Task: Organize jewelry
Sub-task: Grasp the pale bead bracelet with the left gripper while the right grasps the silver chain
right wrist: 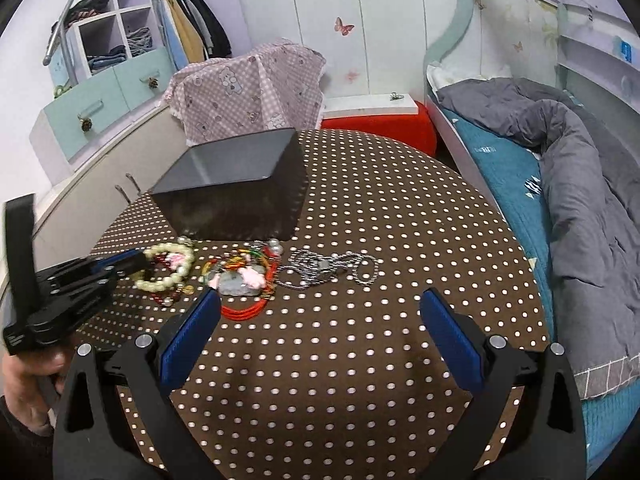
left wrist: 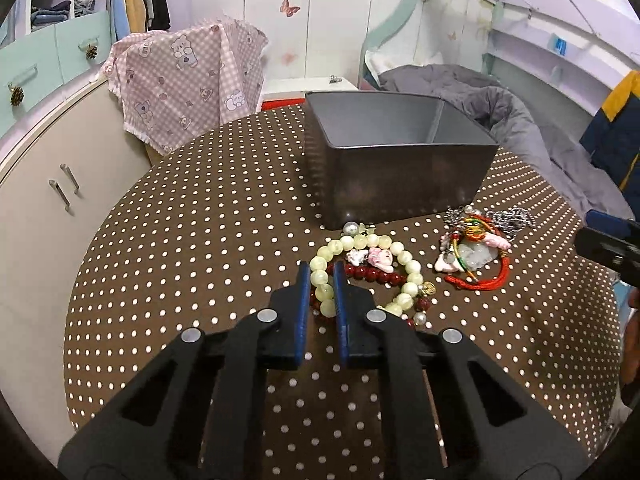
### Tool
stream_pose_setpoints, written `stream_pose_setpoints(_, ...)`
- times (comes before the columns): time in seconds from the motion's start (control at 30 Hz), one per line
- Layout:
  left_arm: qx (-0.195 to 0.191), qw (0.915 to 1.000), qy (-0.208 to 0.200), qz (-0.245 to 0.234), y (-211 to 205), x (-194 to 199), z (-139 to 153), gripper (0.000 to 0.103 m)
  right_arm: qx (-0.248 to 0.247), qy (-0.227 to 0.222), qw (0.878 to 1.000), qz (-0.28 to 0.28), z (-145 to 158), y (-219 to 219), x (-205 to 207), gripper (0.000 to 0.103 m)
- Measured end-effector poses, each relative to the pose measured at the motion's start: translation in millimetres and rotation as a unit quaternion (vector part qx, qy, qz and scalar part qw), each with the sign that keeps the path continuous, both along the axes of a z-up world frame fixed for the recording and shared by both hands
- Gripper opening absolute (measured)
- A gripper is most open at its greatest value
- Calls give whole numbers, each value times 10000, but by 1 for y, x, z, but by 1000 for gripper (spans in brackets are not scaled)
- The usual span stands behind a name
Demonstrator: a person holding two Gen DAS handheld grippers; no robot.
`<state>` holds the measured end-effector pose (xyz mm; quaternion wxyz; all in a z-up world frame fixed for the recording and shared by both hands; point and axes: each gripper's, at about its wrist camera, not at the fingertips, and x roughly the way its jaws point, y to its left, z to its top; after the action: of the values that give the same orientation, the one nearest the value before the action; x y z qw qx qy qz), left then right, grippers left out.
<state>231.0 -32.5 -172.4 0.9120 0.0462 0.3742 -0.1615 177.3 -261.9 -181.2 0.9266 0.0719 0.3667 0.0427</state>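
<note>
Left tool point(left wrist: 322, 276) closing narrowly around the near-left arc of the pale green bead bracelet point(left wrist: 400, 252), blue pads pressing on either side of two beads, clenched on it. Bracelet lying flat on the polka-dot desk point(left wrist: 200, 260), overlapping a dark red bead bracelet point(left wrist: 376, 276) and pink charms point(left wrist: 380, 258). Sitting just right of that heap, a red cord bracelet with a pale stone pendant point(left wrist: 476, 258); lying beyond it, at far right, a silver chain point(left wrist: 512, 218).

Standing just behind the heap, toward the far side, an open grey box point(left wrist: 400, 152), its front wall almost touching a loose pearl bead.

Right tool point(right wrist: 320, 304) hovering released, fingers spread wide over bare desk, near of the silver chain point(right wrist: 332, 268) and right of the red cord point(right wrist: 244, 308); holding nothing. Left tool point(right wrist: 136, 262) showing at the left of that view, tips reaching into the green beads point(right wrist: 168, 276).

Draping over furniture behind the desk, a pink checked bear-print cloth point(left wrist: 188, 80). Grey duvet lying bunched on the bed point(right wrist: 560, 152) to the right. No readable writing.
</note>
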Motion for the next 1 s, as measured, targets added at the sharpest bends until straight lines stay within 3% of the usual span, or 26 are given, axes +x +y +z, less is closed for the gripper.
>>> stream_pose_setpoints(0.27,-194,9991,-377,-87,5,-20,22,10,-279,175,9993,-158,-12,-7,25,96)
stream_pose_setpoints(0.43,-236,9984,-497,-148,3,-23,31,10,-629,472,9968,148,-26,8,57,94)
stream_pose_setpoints(0.5,-151,9989,-440,-111,5,-21,28,10,-738,648,9947,306,-34,15,63,78)
stream_pose_setpoints(0.53,-93,9992,-395,-49,4,-19,25,11,-752,609,9948,332,-33,17,62,77)
stream_pose_setpoints(0.6,-27,9996,-256,121,7,-13,17,12,-752,557,9950,360,-30,18,60,60)
stream_pose_setpoints(0.63,-11,9998,-93,163,8,-7,11,16,-756,554,9949,367,-30,18,59,60)
stream_pose_setpoints(0.67,8,9998,-34,185,8,-4,7,39,-756,552,9949,363,-30,18,59,60)
stream_pose_setpoints(0.7,8,9998,-37,212,9,-3,5,72,-752,550,9950,357,-30,18,59,60)
stream_pose_setpoints(0.73,0,9996,-117,254,9,-2,4,75,-754,549,9950,357,-30,18,58,60)
stream_pose_setpoints(0.93,-23,9997,41,259,8,10,-2,74,-753,547,9950,357,-28,19,60,60)
stream_pose_setpoints(1.0,-26,9996,177,196,7,15,-6,41,-742,545,9951,360,-28,19,60,59)
